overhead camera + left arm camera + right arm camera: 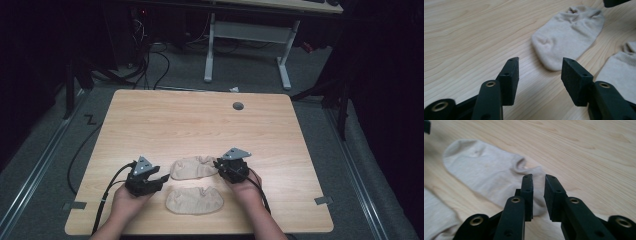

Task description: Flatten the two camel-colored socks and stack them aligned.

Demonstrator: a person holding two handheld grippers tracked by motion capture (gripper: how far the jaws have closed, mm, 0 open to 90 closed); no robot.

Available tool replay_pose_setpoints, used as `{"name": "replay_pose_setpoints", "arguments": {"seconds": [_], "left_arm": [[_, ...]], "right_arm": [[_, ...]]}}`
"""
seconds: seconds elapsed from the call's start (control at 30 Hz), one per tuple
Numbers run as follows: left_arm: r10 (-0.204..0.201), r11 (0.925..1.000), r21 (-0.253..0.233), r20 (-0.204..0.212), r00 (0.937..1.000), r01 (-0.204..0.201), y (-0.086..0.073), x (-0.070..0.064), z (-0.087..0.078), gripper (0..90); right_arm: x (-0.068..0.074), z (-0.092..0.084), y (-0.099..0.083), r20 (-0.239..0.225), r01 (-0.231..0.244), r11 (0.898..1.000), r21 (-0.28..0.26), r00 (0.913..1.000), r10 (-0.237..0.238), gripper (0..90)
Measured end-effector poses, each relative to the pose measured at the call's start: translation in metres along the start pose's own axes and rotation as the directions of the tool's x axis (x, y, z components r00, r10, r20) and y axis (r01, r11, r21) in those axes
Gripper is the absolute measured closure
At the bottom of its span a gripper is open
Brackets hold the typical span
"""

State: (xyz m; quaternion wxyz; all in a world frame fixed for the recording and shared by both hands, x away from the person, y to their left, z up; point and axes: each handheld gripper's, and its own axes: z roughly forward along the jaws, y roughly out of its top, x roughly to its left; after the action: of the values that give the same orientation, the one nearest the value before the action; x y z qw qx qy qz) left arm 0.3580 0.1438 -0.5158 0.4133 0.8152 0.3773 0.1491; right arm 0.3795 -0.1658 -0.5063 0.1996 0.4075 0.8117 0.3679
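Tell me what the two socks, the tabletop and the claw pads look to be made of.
Far sock and near sock: soft beige knit, probably cotton blend; matte, fuzzy, ribbed at the cuff. Tabletop: light wood-grain surface, likely laminate, smooth with a faint sheen. Left claw's pads: matte black, finely grainy, possibly printed plastic or rubber.

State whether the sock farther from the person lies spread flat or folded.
Spread flat: the farther sock lies full length on the table.

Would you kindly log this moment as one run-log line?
left gripper: open, empty | right gripper: slightly open over far beige fabric ankle sock cuff, no grip | near beige sock: flat on wooden table
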Motion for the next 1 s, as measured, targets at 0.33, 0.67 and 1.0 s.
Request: {"name": "replay_pose_setpoints", "arguments": {"seconds": [0.33,0.67,1.0], "left_arm": [[-0.009,0.9994,0.032,-0.039,0.9992,0.01,0.018,-0.003,0.027,47.3],[-0.02,0.9978,0.063,-0.043,0.9989,0.023,0.019,-0.003,0.041,56.4],[-0.001,0.9986,0.054,-0.051,0.9987,0.004,0.014,-0.004,0.042,85.8]], "right_arm": [[-0.019,0.009,0.003,0.001,-0.05,0.998,0.038,0.9988,0.05,64.8],[-0.014,0.02,-0.005,-0.035,-0.09,0.994,0.061,0.9952,0.092,64.8],[-0.003,0.022,-0.007,-0.012,-0.015,0.997,0.069,0.9998,0.016,85.6]]}}
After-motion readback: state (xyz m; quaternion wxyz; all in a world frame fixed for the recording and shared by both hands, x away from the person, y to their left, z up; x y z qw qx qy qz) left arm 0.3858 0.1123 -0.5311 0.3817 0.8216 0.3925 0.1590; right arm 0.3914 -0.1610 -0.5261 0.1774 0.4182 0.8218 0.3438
